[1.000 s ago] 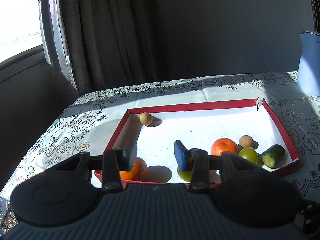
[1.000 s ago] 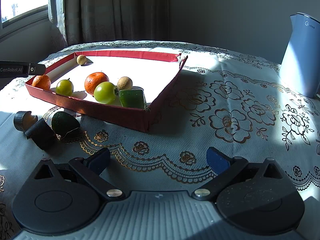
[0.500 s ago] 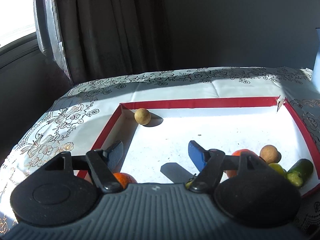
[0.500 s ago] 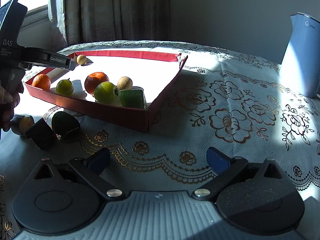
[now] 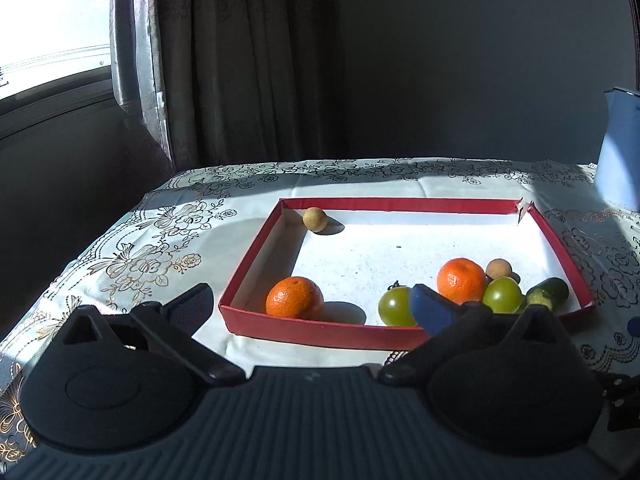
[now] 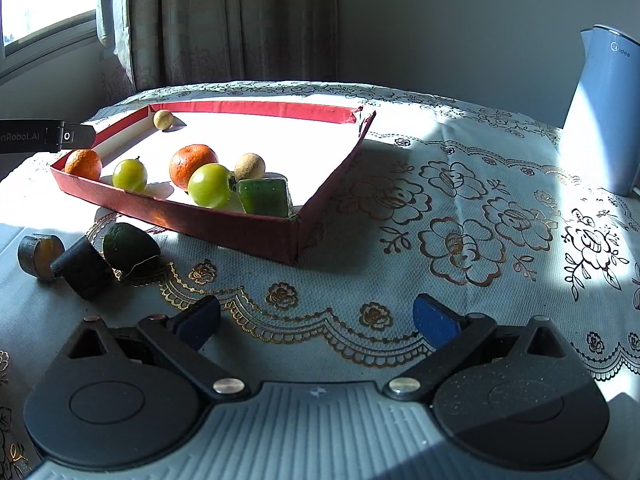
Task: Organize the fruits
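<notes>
- Sunlit floral lace tablecloth point(image 6: 460, 216) covers the table, dark curtains point(image 5: 240, 60) behind.
- "nRobot.AI" reads on the left gripper's arm in the right wrist view; a pale blue kettle point(image 6: 600, 112) shows "dea".
- Shallow red cardboard tray point(image 5: 248, 268) holds two glossy orange mandarins point(image 5: 295, 297), two green tomatoes point(image 5: 394, 306), two tan longans point(image 5: 315, 219) and a cucumber chunk point(image 5: 548, 293).
- Left gripper point(image 5: 310, 306) jaws are opening, empty, the near mandarin just beyond its fingertips.
- Right gripper point(image 6: 316, 318) is spread, empty, over cloth.

Mandarin point(image 5: 295, 297) resting in red tray point(image 5: 256, 260) corner.
</notes>
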Available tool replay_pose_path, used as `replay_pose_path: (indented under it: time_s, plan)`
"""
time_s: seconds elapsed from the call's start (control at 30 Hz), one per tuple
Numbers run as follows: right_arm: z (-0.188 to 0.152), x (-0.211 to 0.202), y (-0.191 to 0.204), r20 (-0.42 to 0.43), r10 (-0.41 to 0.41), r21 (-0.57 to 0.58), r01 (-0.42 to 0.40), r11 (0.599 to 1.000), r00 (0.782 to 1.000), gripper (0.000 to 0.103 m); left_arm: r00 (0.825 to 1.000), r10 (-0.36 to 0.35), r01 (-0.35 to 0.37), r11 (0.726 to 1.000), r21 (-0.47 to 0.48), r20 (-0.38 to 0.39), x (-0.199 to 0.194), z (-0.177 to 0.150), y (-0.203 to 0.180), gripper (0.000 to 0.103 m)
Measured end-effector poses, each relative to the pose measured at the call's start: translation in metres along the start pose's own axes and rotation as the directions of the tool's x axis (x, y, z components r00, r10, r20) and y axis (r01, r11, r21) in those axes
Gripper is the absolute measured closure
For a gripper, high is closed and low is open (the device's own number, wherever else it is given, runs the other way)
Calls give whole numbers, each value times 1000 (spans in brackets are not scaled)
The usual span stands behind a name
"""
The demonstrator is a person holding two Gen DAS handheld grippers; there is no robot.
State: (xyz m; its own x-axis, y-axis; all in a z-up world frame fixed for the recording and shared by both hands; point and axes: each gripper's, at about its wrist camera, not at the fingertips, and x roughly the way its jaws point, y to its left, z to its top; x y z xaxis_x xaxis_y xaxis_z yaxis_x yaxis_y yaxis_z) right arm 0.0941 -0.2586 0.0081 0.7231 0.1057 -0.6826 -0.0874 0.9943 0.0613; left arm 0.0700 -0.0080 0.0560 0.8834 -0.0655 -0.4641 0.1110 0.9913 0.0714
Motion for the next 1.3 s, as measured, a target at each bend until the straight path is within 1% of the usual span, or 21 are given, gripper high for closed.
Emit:
replay_pose_path:
  time_s: [0.07, 0.13, 0.2, 0.23, 0.3, 0.33, 0.37, 0.43, 0.5, 0.67, 0.73, 0.8, 0.83, 0.87, 0.9, 0.97, 1.0, 1.03, 1.07, 1.2, 1.3]
  plan:
    - [0, 0, 0, 0, 1, 2, -1, 1000, 1000, 0, 1000, 6, -6, 1000, -14, -2, -13, -9, 6, 0]
    - [0, 0, 0, 0, 2, 2, -2, 1000, 1000, 0, 1000, -10, 10, 1000, -15, -6, -27, -19, 8, 0]
    - [0, 0, 0, 1, 2, 2, -2, 1000, 1000, 0, 1000, -3, 3, 1000, 17, -16, -37, -28, 2, 0]
    - [0, 0, 1, 1, 2, 2, -2, 1000, 1000, 0, 1000, 11, -11, 999, 39, -16, -40, -33, -2, 0]
    - [0, 0, 0, 1, 2, 2, -2, 1000, 1000, 0, 999, 44, -41, 996, 84, -29, -40, -41, -12, 3]
    - [0, 0, 0, 1, 3, 3, -3, 1000, 1000, 0, 998, 47, -44, 995, 94, -34, -39, -44, -14, 6]
    - [0, 0, 0, 1, 3, 4, -3, 1000, 1000, 0, 998, 36, -31, 995, 99, -44, -36, -48, -16, 7]
    - [0, 0, 0, 2, 5, 6, -5, 1000, 1000, 0, 1000, 11, -9, 996, 85, -26, -36, -53, -17, 6]
    - [0, 0, 0, 3, 7, 7, -7, 1000, 1000, 0, 1000, 19, -17, 997, 81, -24, -34, -52, -19, 6]
    - [0, 0, 0, 3, 7, 7, -7, 1000, 1000, 0, 999, -18, 20, 996, 82, -30, -34, -53, -25, 10]
    - [0, 0, 0, 2, 7, 7, -7, 1000, 1000, 0, 999, -25, 29, 996, 90, -39, -32, -55, -29, 10]
    - [0, -1, 0, 2, 6, 6, -6, 1000, 1000, 0, 998, -14, 21, 994, 103, -62, -26, -58, -33, 10]
    - [0, -1, 0, 2, 6, 6, -6, 1000, 1000, 0, 997, -14, 22, 995, 100, -77, -22, -59, -33, 13]
    - [0, -1, 0, 2, 7, 7, -7, 1000, 1000, 0, 995, -21, 30, 996, 88, -100, -19, -60, -31, 20]
    - [0, -1, 0, 2, 7, 7, -7, 1000, 1000, 0, 993, -28, 37, 997, 75, -112, -17, -60, -29, 24]
    - [0, -1, 1, 2, 7, 7, -7, 1000, 1000, 0, 992, -42, 48, 997, 53, -121, -16, -60, -25, 40]
    - [0, -1, 1, 2, 6, 6, -6, 1000, 1000, 0, 990, -56, 62, 997, 42, -130, -15, -60, -23, 45]
    - [0, -1, 1, 2, 6, 6, -6, 1000, 1000, 0, 989, -64, 69, 997, 36, -134, -15, -61, -22, 57]
    - [0, -1, 0, 1, 5, 5, -5, 1000, 1000, 0, 989, -65, 70, 997, 32, -136, -15, -61, -22, 66]
    - [0, -1, 0, 1, 5, 4, -5, 1000, 1000, 0, 989, -67, 72, 997, 38, -131, -15, -57, -23, 66]
    - [0, -1, 0, 1, 5, 4, -5, 1000, 1000, 0, 993, -71, 76, 996, 47, -94, -17, -42, -23, 66]
